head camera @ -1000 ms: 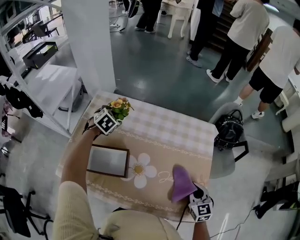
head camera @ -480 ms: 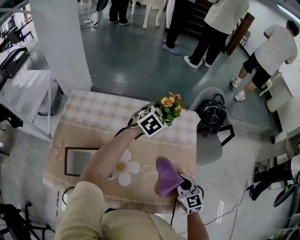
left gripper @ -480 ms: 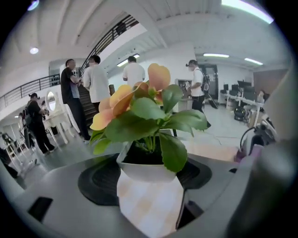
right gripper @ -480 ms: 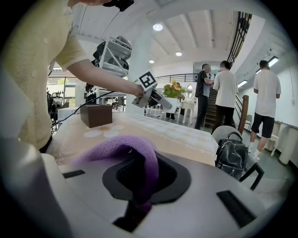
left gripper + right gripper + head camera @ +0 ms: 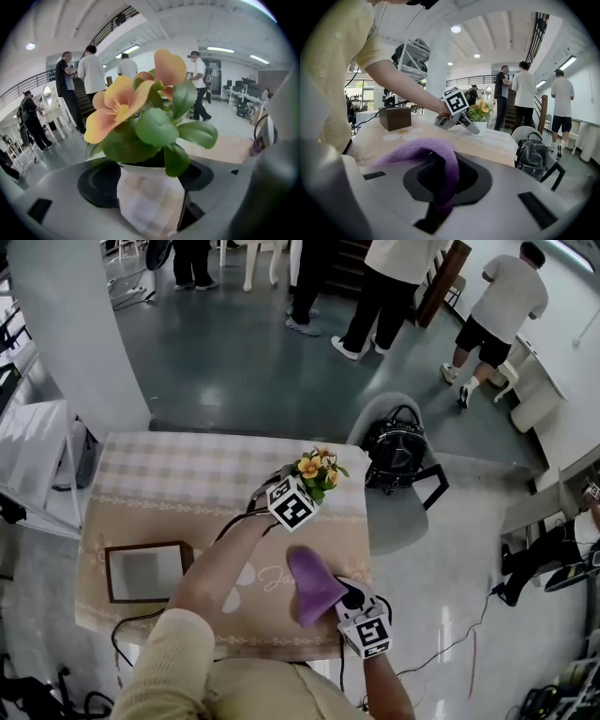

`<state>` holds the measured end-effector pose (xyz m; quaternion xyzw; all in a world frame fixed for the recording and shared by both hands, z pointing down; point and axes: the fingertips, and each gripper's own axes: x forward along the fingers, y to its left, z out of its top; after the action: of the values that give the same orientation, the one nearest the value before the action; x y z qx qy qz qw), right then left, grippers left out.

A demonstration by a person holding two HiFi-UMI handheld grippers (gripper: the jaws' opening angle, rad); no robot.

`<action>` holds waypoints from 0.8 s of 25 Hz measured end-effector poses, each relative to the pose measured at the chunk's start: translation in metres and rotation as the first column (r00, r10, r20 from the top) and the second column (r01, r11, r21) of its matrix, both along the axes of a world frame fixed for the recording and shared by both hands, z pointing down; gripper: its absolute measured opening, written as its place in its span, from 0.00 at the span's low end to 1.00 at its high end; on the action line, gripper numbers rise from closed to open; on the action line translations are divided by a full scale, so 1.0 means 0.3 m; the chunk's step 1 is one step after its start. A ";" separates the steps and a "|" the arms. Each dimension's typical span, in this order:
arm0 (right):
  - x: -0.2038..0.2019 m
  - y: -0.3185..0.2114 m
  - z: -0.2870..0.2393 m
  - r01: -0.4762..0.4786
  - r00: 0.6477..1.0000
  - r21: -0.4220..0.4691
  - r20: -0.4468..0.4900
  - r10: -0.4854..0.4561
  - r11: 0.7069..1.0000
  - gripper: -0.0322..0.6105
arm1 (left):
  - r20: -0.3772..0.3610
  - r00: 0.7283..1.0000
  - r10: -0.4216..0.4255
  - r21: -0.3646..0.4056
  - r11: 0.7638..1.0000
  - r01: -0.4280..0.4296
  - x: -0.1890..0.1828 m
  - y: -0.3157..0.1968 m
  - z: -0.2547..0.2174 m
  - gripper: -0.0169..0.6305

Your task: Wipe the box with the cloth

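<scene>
Your left gripper [image 5: 307, 487], gripping the white-potted orange-flowered plant [image 5: 317, 469], has swung rightwards across the beige-clothed table [image 5: 169, 493]; your right gripper [image 5: 343, 596] still clenches the fluffy purple cloth [image 5: 311, 585].

Flower pot [image 5: 150, 201] between left gripper [image 5: 311, 488] jaws, over table [image 5: 187, 474]; box [image 5: 147, 570] well off to its left, cloth [image 5: 311, 587] just behind (in right gripper [image 5: 341, 596] jaws), bag [image 5: 394, 454] ahead-right on chair [image 5: 398, 521].

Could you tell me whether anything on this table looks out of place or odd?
Nothing is spilled or damaged. One oddity: the left gripper clamps the flower pot near the table's far right corner, away from the box, while the right gripper holds the purple cloth.
</scene>
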<state>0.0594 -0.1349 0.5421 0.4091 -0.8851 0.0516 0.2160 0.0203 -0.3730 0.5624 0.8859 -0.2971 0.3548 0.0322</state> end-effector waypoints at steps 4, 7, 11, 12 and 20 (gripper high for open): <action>-0.007 0.005 0.002 -0.003 1.000 0.005 0.015 0.003 1.000 0.12 | 0.144 0.986 0.082 0.052 0.995 -0.090 -0.050 0.054 -0.011 0.61; -0.016 0.000 0.005 -0.004 1.000 0.000 0.001 0.004 1.000 0.12 | 0.080 0.996 0.045 0.026 0.999 -0.047 -0.114 0.084 -0.059 0.61; -0.013 0.004 0.006 -0.013 0.999 -0.005 -0.036 0.013 1.000 0.12 | -0.067 0.997 -0.040 -0.019 0.999 0.039 -0.194 0.111 -0.189 0.61; -0.010 0.006 0.007 -0.012 0.999 -0.004 -0.042 0.012 1.000 0.12 | -0.104 0.993 -0.056 -0.020 0.998 0.054 -0.215 0.121 -0.227 0.61; -0.021 0.004 0.012 -0.008 0.999 -0.015 -0.036 0.008 1.000 0.12 | -0.484 0.859 -0.170 0.109 0.962 0.252 -0.466 0.309 -0.666 0.61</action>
<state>0.0532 -0.1338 0.5456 0.4118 -0.8790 0.0517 0.2348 -0.1196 -0.2803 0.3626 0.9067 -0.4048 0.0975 0.0668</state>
